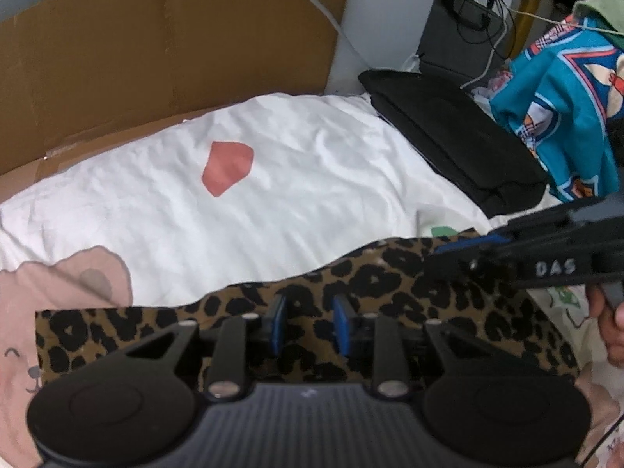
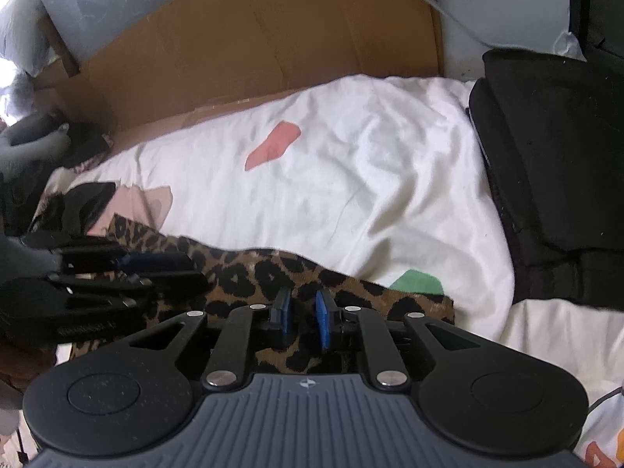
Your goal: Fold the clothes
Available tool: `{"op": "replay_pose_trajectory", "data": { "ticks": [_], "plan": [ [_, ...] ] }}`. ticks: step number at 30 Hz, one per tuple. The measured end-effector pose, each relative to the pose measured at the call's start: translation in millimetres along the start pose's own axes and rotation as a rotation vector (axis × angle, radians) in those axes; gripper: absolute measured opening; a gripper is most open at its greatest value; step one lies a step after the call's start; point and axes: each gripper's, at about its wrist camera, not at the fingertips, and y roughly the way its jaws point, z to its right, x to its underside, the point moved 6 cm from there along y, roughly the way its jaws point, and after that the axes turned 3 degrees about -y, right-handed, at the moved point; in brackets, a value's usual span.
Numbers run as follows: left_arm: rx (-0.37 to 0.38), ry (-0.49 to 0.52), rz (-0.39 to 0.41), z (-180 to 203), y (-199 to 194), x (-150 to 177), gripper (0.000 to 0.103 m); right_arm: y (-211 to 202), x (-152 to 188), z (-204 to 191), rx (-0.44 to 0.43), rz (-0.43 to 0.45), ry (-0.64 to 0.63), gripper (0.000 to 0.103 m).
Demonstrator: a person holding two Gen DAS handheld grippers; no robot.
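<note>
Leopard-print garment (image 1: 351, 284), lying as a long folded strip on a bed covered by a white sheet (image 1: 273, 179) printed with coloured patches and a pink bear, sits along the bed's near edge. Its long axis runs from side to side, across the line that both tools point along. The left gripper (image 1: 308, 323) hovers over the strip toward its left end, tilted steeply downward, its blue-padded fingers (image 1: 277, 321) a modest way apart with cloth showing below the gap and no pad visibly pressing on it. The right gripper (image 2: 302, 318) is just beside it, over the strip's right half, tilted down likewise, its fingers (image 2: 321, 321) also parted a little and clamping nothing. Each tool reaches into the other's view from the side, so the two stand close together above the same garment. Neither is clearly nearer; each has its own end of the strip directly beneath. Judging from this, the next fold would turn on each tool closing on the cloth under it. A folded black garment (image 1: 448, 132) lies near the bed's far right corner, brown cardboard (image 1: 167, 50) stands along the far edge, and a teal patterned cloth (image 1: 561, 109) hangs at the right.
</note>
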Motion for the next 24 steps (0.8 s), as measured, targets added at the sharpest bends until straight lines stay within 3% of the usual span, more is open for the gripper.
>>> {"op": "replay_pose_trajectory", "data": {
  "ticks": [6, 10, 18, 24],
  "plan": [
    [-0.007, 0.023, 0.027, 1, 6, 2, 0.028, -5, -5, -15, -0.034, 0.048, -0.045, 0.021],
    [-0.014, 0.013, 0.012, 2, 1, -3, 0.028, 13, 0, -25, -0.009, -0.015, -0.096, 0.021],
    [0.022, -0.016, 0.002, 13, -37, 5, 0.028, 24, 5, -21, -0.015, -0.035, -0.073, 0.02],
    [0.02, -0.047, -0.053, 7, -15, 23, 0.03, 24, 9, -21, -0.019, -0.011, -0.072, 0.02]
  ]
}}
